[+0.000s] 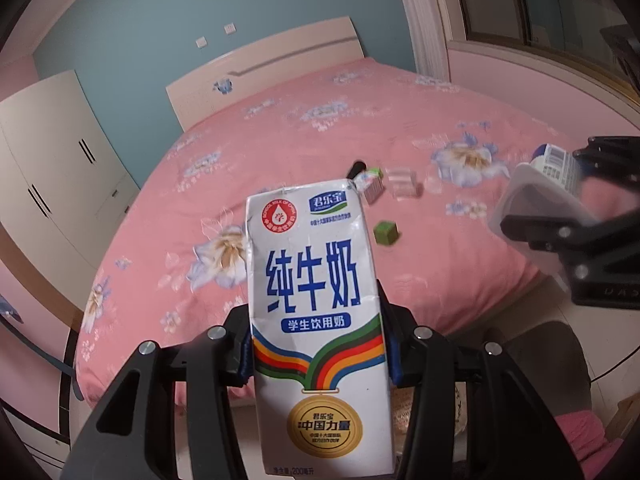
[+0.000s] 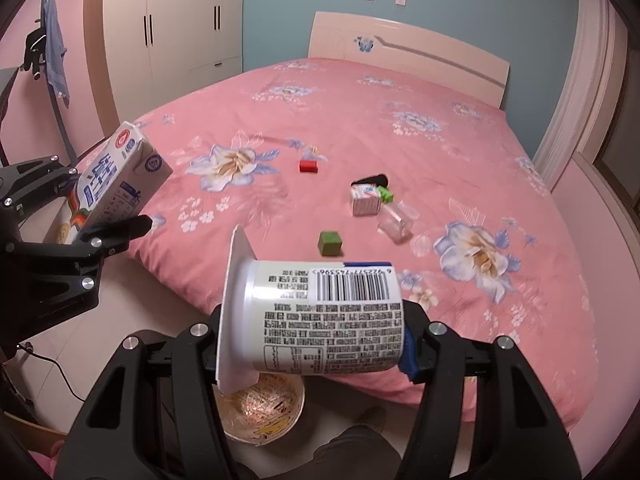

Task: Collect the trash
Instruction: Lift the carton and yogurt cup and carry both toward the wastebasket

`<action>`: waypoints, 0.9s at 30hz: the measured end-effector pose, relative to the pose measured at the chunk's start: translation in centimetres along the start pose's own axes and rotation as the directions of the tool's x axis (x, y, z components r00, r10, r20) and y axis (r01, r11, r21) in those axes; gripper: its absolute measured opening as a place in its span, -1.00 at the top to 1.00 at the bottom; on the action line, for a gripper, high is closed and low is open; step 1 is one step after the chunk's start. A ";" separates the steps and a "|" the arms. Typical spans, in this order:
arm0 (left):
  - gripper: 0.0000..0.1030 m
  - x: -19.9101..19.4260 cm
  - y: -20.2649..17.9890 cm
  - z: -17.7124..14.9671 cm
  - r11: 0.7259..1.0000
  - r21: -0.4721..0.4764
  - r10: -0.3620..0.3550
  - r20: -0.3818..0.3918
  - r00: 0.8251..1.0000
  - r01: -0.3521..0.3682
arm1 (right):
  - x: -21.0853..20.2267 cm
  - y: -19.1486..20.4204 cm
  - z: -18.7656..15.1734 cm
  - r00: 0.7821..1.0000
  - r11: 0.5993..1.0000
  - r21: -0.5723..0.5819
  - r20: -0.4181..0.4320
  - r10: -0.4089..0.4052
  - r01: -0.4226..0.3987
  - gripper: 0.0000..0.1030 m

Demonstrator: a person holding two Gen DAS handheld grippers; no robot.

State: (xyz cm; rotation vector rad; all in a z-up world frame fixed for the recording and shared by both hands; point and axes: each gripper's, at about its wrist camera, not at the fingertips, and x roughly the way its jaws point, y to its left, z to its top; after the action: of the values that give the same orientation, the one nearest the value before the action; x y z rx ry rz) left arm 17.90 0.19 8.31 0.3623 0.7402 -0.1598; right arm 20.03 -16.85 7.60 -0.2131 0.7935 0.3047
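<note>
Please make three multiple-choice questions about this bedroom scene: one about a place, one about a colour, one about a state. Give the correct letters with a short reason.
1. Where is the bin?
A. on the bed
B. on the floor below the right gripper
C. on the wardrobe

2. What colour is the small block farthest up the bed?
A. red
B. yellow
C. black

3. What does the left gripper do?
A. hangs open
B. grips a milk carton
C. grips a cup

Answers: 1 B, the bin shows under the held cup. 2 A, it is plainly red. 3 B, its pads press the milk carton.
</note>
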 end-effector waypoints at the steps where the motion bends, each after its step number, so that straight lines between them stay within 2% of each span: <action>1: 0.02 0.5 0.0 -0.5 1.000 0.000 -0.005 -0.012 1.000 0.005 | 0.4 0.1 -0.4 1.000 1.000 0.002 -0.009 0.006 -0.006 -0.17; 7: 0.03 3.1 -0.5 -3.2 1.000 -0.010 -0.027 -0.082 0.996 0.026 | 3.0 0.7 -2.5 0.997 0.999 0.008 -0.068 0.041 -0.041 -0.17; 13: 0.03 6.2 -1.1 -6.2 0.997 -0.040 -0.077 -0.158 0.984 0.071 | 5.3 1.3 -4.6 0.989 0.997 0.013 -0.125 0.074 -0.073 -0.17; 16: 0.03 7.6 -1.6 -7.7 0.993 -0.049 -0.119 -0.191 0.974 0.111 | 6.9 1.7 -6.0 0.982 0.996 0.016 -0.165 0.092 -0.090 -0.17; 20: 0.03 9.2 -2.9 -9.4 0.991 -0.035 -0.133 -0.230 0.964 0.129 | 8.9 2.3 -7.6 0.970 0.994 0.020 -0.218 0.111 -0.110 -0.17; 27: 0.03 12.4 -4.7 -12.2 0.984 -0.045 -0.178 -0.314 0.932 0.173 | 12.7 3.3 -10.8 0.939 0.990 0.028 -0.316 0.138 -0.136 -0.17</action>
State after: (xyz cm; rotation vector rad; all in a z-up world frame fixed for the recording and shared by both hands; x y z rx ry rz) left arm 18.03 0.20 -9.70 0.3084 1.0936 -0.2676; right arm 20.05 -14.59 -9.27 -0.2047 1.1316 0.4064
